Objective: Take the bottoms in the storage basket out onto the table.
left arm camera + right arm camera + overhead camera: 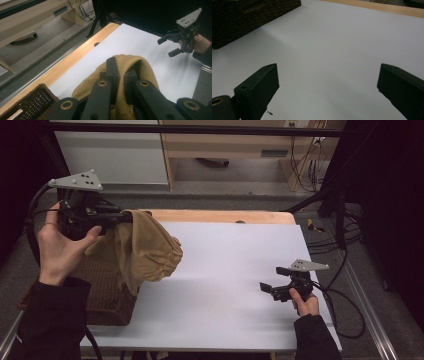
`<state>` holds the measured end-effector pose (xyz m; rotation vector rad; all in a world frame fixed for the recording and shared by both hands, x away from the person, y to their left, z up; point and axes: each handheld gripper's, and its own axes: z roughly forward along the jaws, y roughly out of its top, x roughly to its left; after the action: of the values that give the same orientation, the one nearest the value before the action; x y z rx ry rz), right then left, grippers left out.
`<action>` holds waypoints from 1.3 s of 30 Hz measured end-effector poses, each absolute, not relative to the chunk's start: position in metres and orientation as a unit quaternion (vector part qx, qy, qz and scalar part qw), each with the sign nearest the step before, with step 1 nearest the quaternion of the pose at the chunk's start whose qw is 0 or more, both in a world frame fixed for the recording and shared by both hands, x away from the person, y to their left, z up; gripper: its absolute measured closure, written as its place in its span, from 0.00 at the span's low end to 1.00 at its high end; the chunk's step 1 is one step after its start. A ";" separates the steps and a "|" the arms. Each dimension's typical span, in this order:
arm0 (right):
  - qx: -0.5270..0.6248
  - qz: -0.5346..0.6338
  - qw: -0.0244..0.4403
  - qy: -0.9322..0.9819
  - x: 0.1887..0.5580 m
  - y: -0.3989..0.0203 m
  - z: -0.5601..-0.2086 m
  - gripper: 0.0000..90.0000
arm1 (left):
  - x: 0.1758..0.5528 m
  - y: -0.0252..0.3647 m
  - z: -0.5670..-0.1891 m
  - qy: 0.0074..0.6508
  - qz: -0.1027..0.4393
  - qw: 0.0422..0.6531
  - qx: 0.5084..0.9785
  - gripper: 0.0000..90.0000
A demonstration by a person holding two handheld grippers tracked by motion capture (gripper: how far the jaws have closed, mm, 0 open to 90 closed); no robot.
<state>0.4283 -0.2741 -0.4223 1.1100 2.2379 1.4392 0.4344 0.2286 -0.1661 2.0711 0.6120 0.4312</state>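
A tan cloth garment (145, 250) hangs in the air at the left of the table, above and beside a dark wicker basket (107, 297). My left gripper (125, 217) is shut on the garment's top edge, raised well off the table. In the left gripper view the jaws pinch a fold of the tan cloth (140, 67), which drapes down past them. My right gripper (272, 279) stands open low over the white table cover (230, 270) at the right, nothing between its jaws. In the right gripper view the open right gripper (327, 85) faces bare white surface.
The wicker basket stands at the table's front left corner, also seen as a dark wall (242, 20) in the right gripper view. A wooden table edge (220, 216) runs along the back. Cables (345, 285) trail off the right side. A light cabinet (115, 155) stands beyond.
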 end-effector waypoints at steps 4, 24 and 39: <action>0.382 0.496 0.129 0.770 0.428 -0.274 -0.422 0.05 | 0.435 0.220 -0.164 0.241 0.171 0.453 0.841 0.96; 0.381 0.499 0.130 0.767 0.428 -0.275 -0.421 0.05 | 0.437 0.184 -0.170 0.212 0.151 0.449 0.855 0.96; 0.380 0.498 0.131 0.768 0.428 -0.275 -0.421 0.05 | 0.445 0.174 -0.193 0.212 0.134 0.434 0.865 0.96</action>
<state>0.4276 -0.2746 -0.4214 1.1043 2.2308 1.4461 0.4452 0.1740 -0.1930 2.1544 0.5275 0.3338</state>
